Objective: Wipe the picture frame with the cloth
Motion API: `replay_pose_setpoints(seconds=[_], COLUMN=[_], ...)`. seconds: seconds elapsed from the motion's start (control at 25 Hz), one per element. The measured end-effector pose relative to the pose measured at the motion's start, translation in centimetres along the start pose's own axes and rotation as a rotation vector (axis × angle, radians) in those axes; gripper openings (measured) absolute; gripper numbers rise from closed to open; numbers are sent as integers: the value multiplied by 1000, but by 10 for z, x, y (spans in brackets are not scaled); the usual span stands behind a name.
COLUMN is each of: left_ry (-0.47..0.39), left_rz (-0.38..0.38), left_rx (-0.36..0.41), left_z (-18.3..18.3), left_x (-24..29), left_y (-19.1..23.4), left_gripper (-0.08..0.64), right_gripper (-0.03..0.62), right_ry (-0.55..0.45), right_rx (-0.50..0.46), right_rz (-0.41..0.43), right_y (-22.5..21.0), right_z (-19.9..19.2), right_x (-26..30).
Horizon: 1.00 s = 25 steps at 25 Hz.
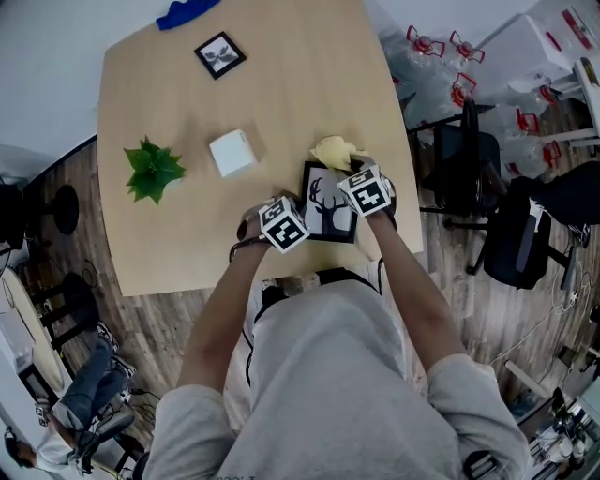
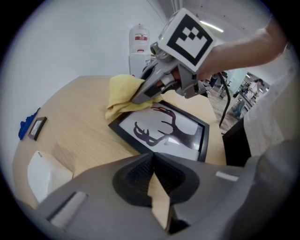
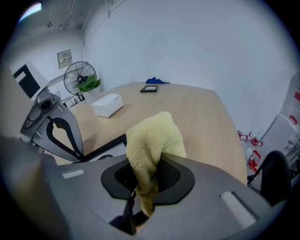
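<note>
A black picture frame (image 1: pixel 330 208) with a deer silhouette lies flat near the table's front edge and fills the middle of the left gripper view (image 2: pixel 164 131). My right gripper (image 1: pixel 364 187) is shut on a yellow cloth (image 3: pixel 152 140). The cloth (image 2: pixel 123 96) rests at the frame's far corner, bunched beyond the jaws (image 1: pixel 336 152). My left gripper (image 2: pixel 152 169) sits by the frame's left side (image 1: pixel 284 223), jaws closed together with nothing between them. In the right gripper view the frame's edge (image 3: pixel 101 149) shows beside the left gripper (image 3: pixel 51 126).
On the wooden table (image 1: pixel 309 84) stand a white box (image 1: pixel 232 153), a green plant (image 1: pixel 153 170), a small black frame (image 1: pixel 220 54) and a blue cloth (image 1: pixel 186 11) at the far edge. Office chairs (image 1: pixel 511 230) stand to the right.
</note>
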<state>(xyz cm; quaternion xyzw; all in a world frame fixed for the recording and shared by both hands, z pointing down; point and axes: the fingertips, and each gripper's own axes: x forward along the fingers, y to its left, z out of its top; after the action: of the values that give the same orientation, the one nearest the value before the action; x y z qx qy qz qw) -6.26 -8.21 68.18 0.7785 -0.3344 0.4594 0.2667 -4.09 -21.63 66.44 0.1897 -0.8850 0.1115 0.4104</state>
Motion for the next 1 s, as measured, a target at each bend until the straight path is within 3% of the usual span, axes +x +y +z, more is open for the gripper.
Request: replay_pose_setpoints(seconds=[0.56,1.0], left_ry=[6,-8], left_rz=[10,5], left_rx=[-17,-38], left_z=[-4,-4], left_x=[2,0], left_y=[1,2], left_gripper=[52,52], right_gripper=[49,49], right_ry=[9,36], right_rx=[-23,-85], right_rz=[94,176], right_y=[46,76], right_z=[25,15], right_x=[26,32])
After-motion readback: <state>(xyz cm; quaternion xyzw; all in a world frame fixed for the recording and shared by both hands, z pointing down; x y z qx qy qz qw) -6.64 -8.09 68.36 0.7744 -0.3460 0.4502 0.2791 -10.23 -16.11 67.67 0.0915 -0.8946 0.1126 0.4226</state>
